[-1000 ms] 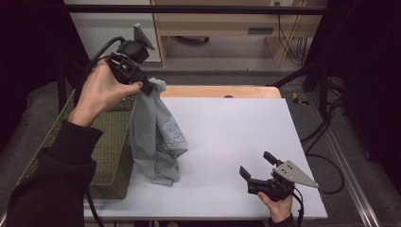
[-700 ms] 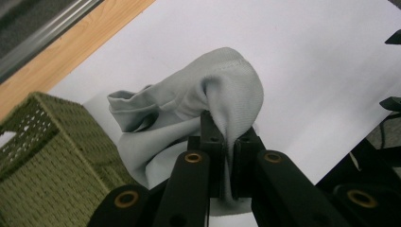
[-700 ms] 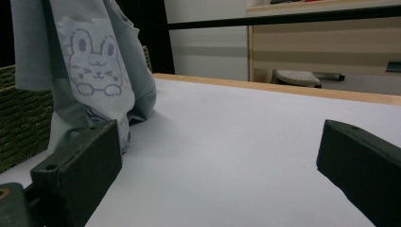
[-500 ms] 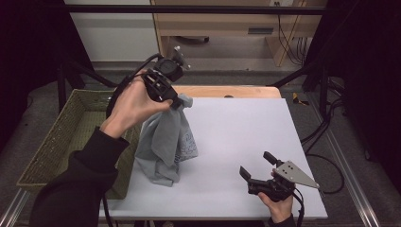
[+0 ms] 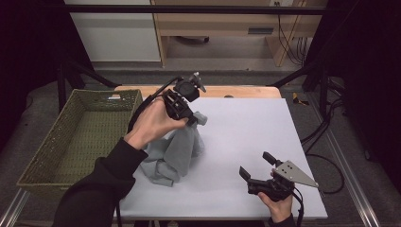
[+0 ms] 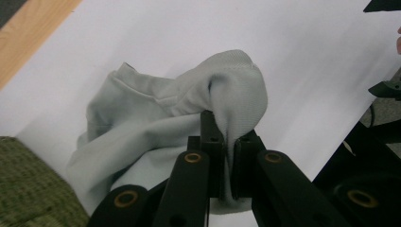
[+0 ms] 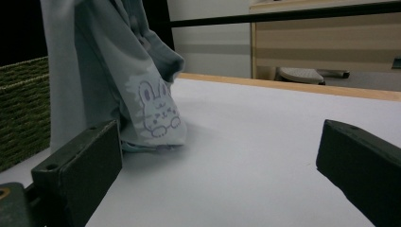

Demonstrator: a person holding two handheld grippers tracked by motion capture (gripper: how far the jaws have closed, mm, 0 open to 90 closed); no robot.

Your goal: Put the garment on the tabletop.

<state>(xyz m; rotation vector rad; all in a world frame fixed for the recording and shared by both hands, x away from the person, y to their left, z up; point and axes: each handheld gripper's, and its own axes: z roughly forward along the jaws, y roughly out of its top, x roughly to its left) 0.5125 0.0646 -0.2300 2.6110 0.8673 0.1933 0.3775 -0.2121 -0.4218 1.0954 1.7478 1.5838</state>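
- A white table point(image 5: 246, 137) stands in a dim room, with a wooden bench point(image 5: 222, 23) behind it.
- The left gripper point(image 5: 188, 109) is raised above the table, its jaws pressed tight on a fold of a grey garment point(image 5: 177, 151).
- In the left gripper view the cloth point(image 6: 189, 123) bulges up over the closed jaws and spills away beneath them onto the table.
- The garment hangs from that gripper, and its lower end lies bunched on the table directly below.
- A woven basket point(image 5: 71, 142) sits beside the left hand point(image 5: 153, 123), just off the table's edge.
- The right gripper point(image 5: 255, 171) rests low on the table, well apart from the garment, its jaws spread wide and holding nothing.
- Ahead of the right gripper's jaws, a rabbit drawing point(image 7: 158, 111) shows on the hanging cloth.
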